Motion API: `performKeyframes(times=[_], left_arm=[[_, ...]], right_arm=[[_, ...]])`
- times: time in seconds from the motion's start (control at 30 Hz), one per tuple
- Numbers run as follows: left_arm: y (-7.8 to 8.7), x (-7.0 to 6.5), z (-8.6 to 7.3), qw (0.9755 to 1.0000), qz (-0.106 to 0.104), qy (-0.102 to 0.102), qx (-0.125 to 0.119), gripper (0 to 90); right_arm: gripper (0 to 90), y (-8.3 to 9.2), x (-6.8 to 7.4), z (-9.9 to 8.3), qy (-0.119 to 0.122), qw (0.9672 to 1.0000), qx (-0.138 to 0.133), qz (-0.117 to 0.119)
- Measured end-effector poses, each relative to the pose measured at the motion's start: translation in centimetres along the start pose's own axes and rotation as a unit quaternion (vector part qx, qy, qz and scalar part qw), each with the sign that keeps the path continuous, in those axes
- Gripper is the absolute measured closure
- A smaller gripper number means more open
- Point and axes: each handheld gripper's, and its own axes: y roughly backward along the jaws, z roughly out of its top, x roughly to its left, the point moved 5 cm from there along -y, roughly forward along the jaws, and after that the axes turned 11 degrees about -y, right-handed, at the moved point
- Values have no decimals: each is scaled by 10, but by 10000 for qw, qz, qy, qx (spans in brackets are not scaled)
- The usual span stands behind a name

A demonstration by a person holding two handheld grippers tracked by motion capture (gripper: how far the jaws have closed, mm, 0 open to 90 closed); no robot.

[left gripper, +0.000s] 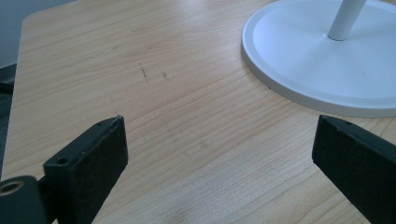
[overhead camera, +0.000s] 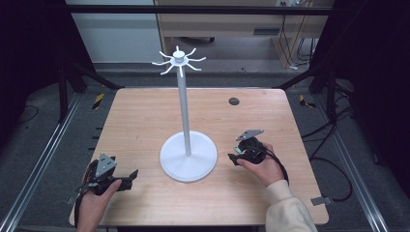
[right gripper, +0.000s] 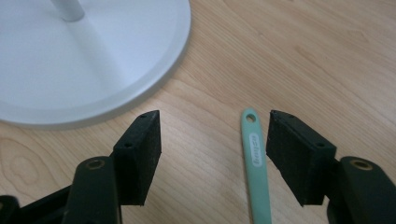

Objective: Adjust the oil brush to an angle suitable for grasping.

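1. Wooden tabletop (overhead camera: 145, 116) is carrying everything in the scene; no container is sitting on it.
2. At the left, the left claw (overhead camera: 129, 178) is resting low near the front edge, held in the person's left hand (overhead camera: 94, 203). Its jaws are standing spread wide in the left gripper view, with bare wood between them. It is probably parking there to leave the centre free.
3. At the centre, the white hook stand (overhead camera: 183, 104) is standing upright on its round base (overhead camera: 189, 166). Its hooks (overhead camera: 179, 62) at the top are carrying nothing. The stand is likely being kept central so that both hands can reach it.
4. At the right, the right claw (overhead camera: 235, 157) is sitting just beside the base, held in the right hand (overhead camera: 266, 166). Its jaws are spread, gripping nothing.
5. In the right gripper view, a mint-green utensil handle (right gripper: 256, 163) is lying flat on the wood between the jaws, closer to the right-hand one. Its hanging hole (right gripper: 250, 117) is pointing away from the camera. This alignment suggests that a pickup is being prepared.
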Motion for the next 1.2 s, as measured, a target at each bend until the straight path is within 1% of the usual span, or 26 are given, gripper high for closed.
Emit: performKeyframes(times=[0.07,0.1,0.13,0.17,0.2,0.3,0.4,0.43,0.47,0.5,0.57,0.6,0.63,0.67,0.7,0.73,0.87,0.9,0.97,1.0,1.07,1.1,1.2], left_arm=[[0,0,0,10000,0,-15,8,30],[0,0,0,10000,0,-15,8,30],[0,0,0,10000,2,-22,9,30],[0,-1,0,10000,-6,-37,14,30],[-1,-1,0,10000,-21,-65,19,30],[-1,-2,0,10000,-27,-81,33,31],[-1,-2,0,10000,-23,-87,35,32],[-1,-2,0,9999,-26,-91,37,32],[-1,-2,0,9999,-26,-91,37,32],[-1,-2,0,9999,-28,-93,42,32],[-1,-2,0,9999,-30,-105,48,32],[-1,-2,0,9999,-30,-105,48,33],[-1,-2,0,9999,-29,-111,52,33],[-1,-2,0,9999,-32,-120,53,33],[-1,-2,0,9999,-32,-120,53,33],[-2,-2,0,9999,-25,-141,68,33],[-2,-3,0,9999,-39,-140,80,34],[-2,-3,0,9999,-41,-142,80,34],[-2,-3,0,9998,-43,-150,84,34],[-2,-3,0,9998,-45,-153,83,34],[-2,-3,0,9998,-49,-162,92,34],[-2,-4,0,9998,-47,-168,97,34],[-3,-4,0,9998,-51,-172,98,34]], right_arm=[[404,0,-2,-3,15,10000,79,-46],[404,0,-2,-3,15,10000,79,-46],[442,0,-3,-5,56,9999,142,-76],[442,0,-3,-5,56,9999,142,-76],[474,-1,-3,-6,93,9998,169,-53],[504,-2,-2,-6,124,9997,196,-50],[592,-3,-1,-7,203,9995,255,-22],[620,-3,-1,-7,198,9995,246,-2],[620,-3,-1,-7,198,9995,246,-2],[674,-3,-1,-7,186,9995,246,5],[716,-3,-1,-7,173,9995,277,22],[716,-3,-1,-7,173,9995,277,22],[770,-3,-2,-8,129,9991,396,5],[792,-3,-3,-9,119,9990,421,8],[792,-3,-3,-9,119,9990,421,8],[835,-3,-5,-10,52,9988,485,1],[897,-3,-7,-12,9,9985,550,7],[900,-3,-7,-12,-42,9984,566,0],[900,-3,-8,-13,-53,9983,579,-7],[900,-3,-11,-13,-125,9982,588,-60],[900,-3,-12,-13,-145,9981,588,-72],[900,-3,-14,-13,-207,9981,571,-119],[900,-4,-16,-13,-214,9980,574,-137]])
